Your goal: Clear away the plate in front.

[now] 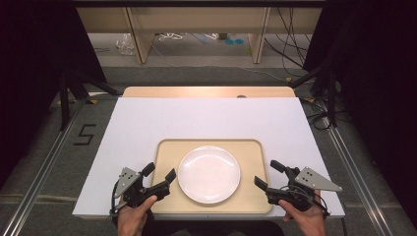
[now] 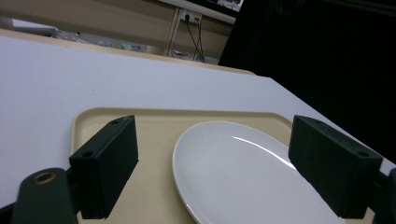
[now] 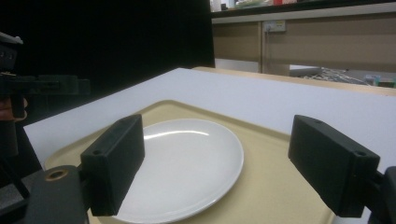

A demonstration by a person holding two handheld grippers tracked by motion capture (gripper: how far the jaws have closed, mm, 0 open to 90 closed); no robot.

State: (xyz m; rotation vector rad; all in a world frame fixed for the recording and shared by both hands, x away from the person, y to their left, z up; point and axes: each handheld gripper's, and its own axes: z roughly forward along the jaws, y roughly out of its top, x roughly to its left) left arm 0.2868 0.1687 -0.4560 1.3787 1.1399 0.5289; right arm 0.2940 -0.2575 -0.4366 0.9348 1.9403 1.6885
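A round white plate (image 1: 209, 173) lies empty in the middle of a beige tray (image 1: 164, 147) at the front of the white table. My left gripper (image 1: 160, 172) hovers at the tray's left edge, jaws open and empty, pointing toward the plate. My right gripper (image 1: 267, 173) hovers at the tray's right edge, also open and empty. In the left gripper view the open gripper (image 2: 219, 163) frames the plate (image 2: 243, 172) on the tray (image 2: 154, 121). In the right gripper view the open gripper (image 3: 224, 163) frames the plate (image 3: 187, 163), with the left gripper (image 3: 42, 86) farther off.
The white tabletop (image 1: 206, 118) stretches bare behind the tray, with a wooden strip (image 1: 206, 92) along its far edge. Black stand legs (image 1: 74, 88) and cables (image 1: 319, 118) sit on the floor at both sides. Wooden furniture (image 1: 142, 34) stands at the back.
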